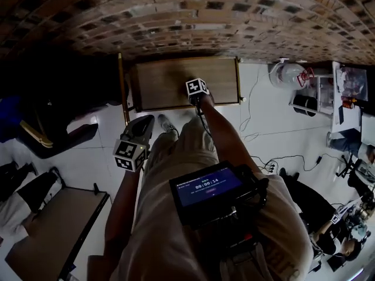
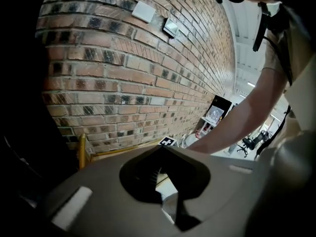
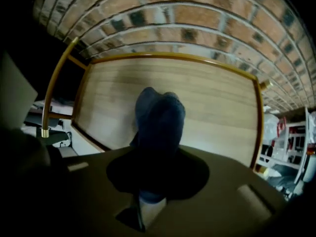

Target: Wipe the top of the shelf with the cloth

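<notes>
Gripping a dark blue cloth, the right tongs reach over the front edge of the shelf, near the middle of its width. The bunched cloth is over the shelf's pale wooden top, which has a thin golden rail along its edges; whether it touches the wood cannot be told. The left tongs are closed on nothing and held well back from the shelf, above the white floor. A brick wall rises just behind the shelf.
</notes>
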Motion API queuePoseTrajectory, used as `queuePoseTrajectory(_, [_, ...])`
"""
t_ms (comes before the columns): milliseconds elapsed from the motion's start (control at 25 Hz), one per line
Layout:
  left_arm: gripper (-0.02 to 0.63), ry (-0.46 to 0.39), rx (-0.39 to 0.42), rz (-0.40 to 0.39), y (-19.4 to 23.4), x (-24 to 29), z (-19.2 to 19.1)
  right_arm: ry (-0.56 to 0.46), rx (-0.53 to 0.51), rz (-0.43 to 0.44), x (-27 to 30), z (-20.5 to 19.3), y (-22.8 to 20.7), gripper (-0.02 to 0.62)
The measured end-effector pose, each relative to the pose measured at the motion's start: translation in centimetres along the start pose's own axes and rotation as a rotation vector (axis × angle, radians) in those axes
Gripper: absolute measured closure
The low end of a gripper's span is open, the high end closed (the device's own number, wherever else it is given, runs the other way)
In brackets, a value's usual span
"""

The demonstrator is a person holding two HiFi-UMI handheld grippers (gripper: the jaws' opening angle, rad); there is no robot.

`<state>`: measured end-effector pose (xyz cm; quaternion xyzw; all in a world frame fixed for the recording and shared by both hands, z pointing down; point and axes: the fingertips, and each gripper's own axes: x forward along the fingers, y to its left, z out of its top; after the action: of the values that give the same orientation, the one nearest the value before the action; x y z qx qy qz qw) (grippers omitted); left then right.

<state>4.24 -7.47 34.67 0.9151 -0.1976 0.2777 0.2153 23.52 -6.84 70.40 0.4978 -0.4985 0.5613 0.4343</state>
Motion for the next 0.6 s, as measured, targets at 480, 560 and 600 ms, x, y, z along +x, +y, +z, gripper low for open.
queuePoseTrajectory(480, [0.603,0.035,-0.103,0.089,7.2,-7.9,-7.2,0.023,-0.181,0.32,3.9,4.8,25.9,0.511])
queuePoseTrajectory(560, [0.603,0.043,-0.117,0.101,8.3,-9.0,-8.0,0.036,-0.192,0.364,4.5,5.1,28.6,0.512])
queuePoseTrajectory(600, [0.603,0.045,-0.122,0.105,8.8,-9.4,-8.3,0.042,-0.195,0.374,4.7,5.3,29.5,0.512])
